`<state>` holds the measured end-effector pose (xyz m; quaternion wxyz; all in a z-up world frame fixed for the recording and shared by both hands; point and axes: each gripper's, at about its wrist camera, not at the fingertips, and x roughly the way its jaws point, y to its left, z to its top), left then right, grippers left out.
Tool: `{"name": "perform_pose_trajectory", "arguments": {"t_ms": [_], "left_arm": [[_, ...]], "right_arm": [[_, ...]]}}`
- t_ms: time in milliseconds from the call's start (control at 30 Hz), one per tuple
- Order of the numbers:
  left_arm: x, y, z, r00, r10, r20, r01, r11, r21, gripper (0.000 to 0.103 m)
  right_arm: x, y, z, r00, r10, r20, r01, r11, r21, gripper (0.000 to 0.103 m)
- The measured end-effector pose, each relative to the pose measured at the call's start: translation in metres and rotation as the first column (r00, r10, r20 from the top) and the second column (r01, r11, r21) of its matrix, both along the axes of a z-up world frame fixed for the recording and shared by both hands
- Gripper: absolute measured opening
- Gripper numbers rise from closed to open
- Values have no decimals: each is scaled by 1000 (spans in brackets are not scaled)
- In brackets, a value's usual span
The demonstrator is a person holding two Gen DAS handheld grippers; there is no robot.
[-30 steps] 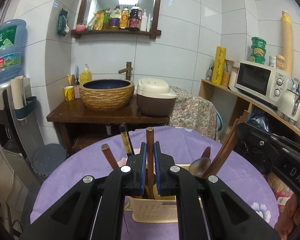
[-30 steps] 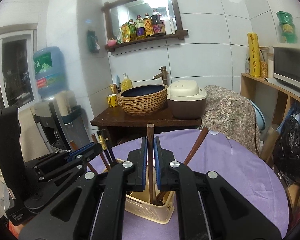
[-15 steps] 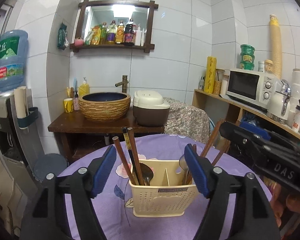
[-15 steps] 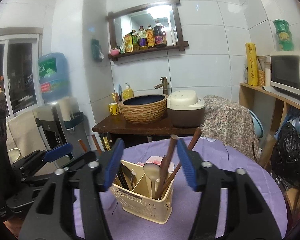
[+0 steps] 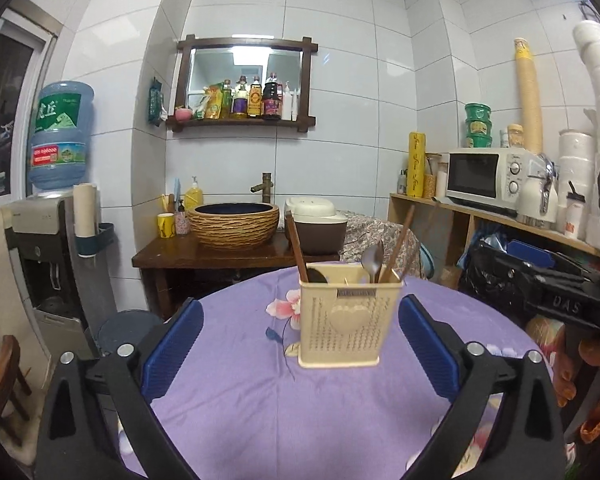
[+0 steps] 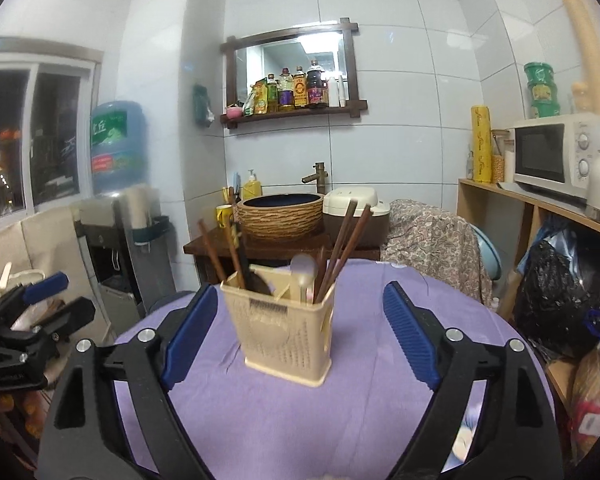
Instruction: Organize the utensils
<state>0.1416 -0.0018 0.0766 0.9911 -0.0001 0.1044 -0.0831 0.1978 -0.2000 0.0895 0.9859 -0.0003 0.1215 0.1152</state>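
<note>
Fingers of both the left gripper (image 5: 298,340) and the right gripper (image 6: 300,332) are standing released, jaws having just been opening, with nothing between the pads. Centre frame in both views, the cream holder (image 5: 350,318) is sitting on the purple tablecloth (image 5: 300,412), clear of both grippers. Judging by this, a drop-off step is finishing; next comes finding any leftover utensil. Counting from the right view: five wooden chopsticks (image 6: 342,246), two spoons (image 6: 304,270).

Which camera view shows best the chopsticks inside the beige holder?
The right wrist view: the chopsticks show on both sides of the beige holder, several in each group. The left wrist view shows only two brown sticks and a metal spoon.
</note>
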Motion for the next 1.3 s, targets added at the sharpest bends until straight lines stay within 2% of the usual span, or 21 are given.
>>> {"name": "perform_pose_trajectory", "arguments": {"t_ms": [100,200,333,467,600,733,1300], "left_arm": [[-30,2,-15,1000,0,-1,0,1000,-7,98],[-64,6,-38,999,46,-7,-46,999,-23,98],[-98,12,-70,993,104,-47,-105,994,-14,98],[-116,22,-88,987,132,-91,-138,989,-60,98],[-130,25,-91,981,175,-86,-180,982,-62,98],[-133,22,-90,986,137,-94,-144,987,-70,98],[-140,14,-91,991,111,-77,-115,992,-51,98]], "right_arm": [[-49,3,-23,1000,-11,22,11,1000,-1,93],[-99,5,-50,998,-42,45,42,999,-4,97],[-149,9,-83,995,-93,40,95,994,-55,97],[-186,12,-98,992,-121,30,123,990,-62,97],[-199,15,-98,994,-108,30,109,993,-36,97],[-199,17,-97,994,-103,23,104,994,-32,97],[-196,17,-96,995,-99,18,100,994,-34,97]]}}
